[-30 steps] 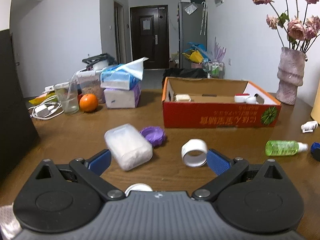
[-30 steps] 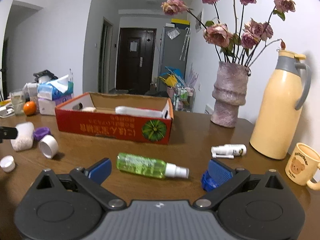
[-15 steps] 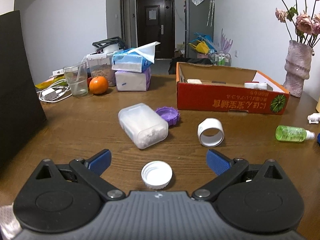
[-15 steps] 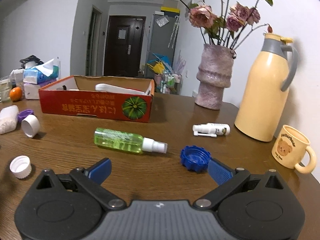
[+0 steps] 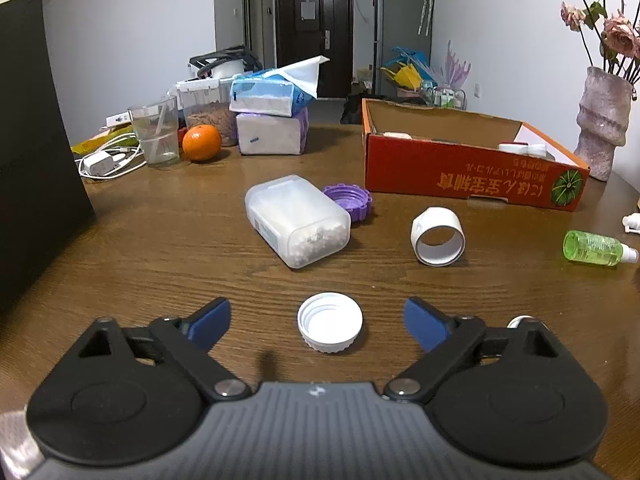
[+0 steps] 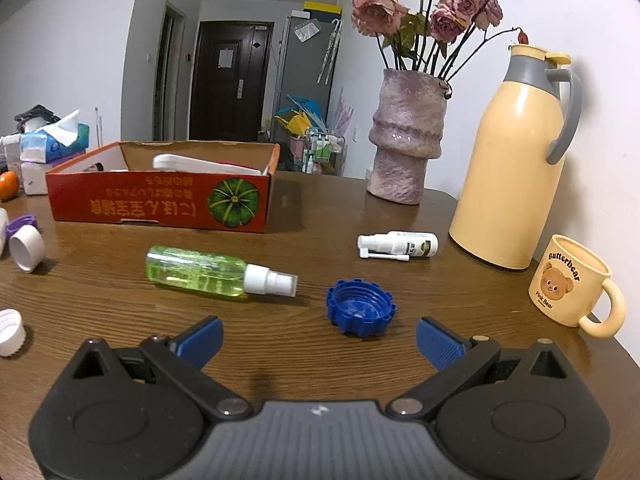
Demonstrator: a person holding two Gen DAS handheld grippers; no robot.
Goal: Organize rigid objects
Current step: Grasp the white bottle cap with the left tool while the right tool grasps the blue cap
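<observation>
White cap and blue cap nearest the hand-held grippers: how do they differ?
The white cap is round with fine ribbing; the blue cap has chunky notched lobes. The white cap looks smaller than the blue cap, though the views differ. Both lie open side up on the table, each ahead of open jaws.

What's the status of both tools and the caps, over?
Left tool open, just closing, white cap between pads, untouched. Right tool open, blue cap just ahead. Nothing blocking.

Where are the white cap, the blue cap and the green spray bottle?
white cap (image 5: 330, 322): left wrist view, open inside.
blue cap (image 6: 361, 307): right wrist view, hollow centre.
green spray bottle (image 6: 196, 273): right wrist view, clear body.
</observation>
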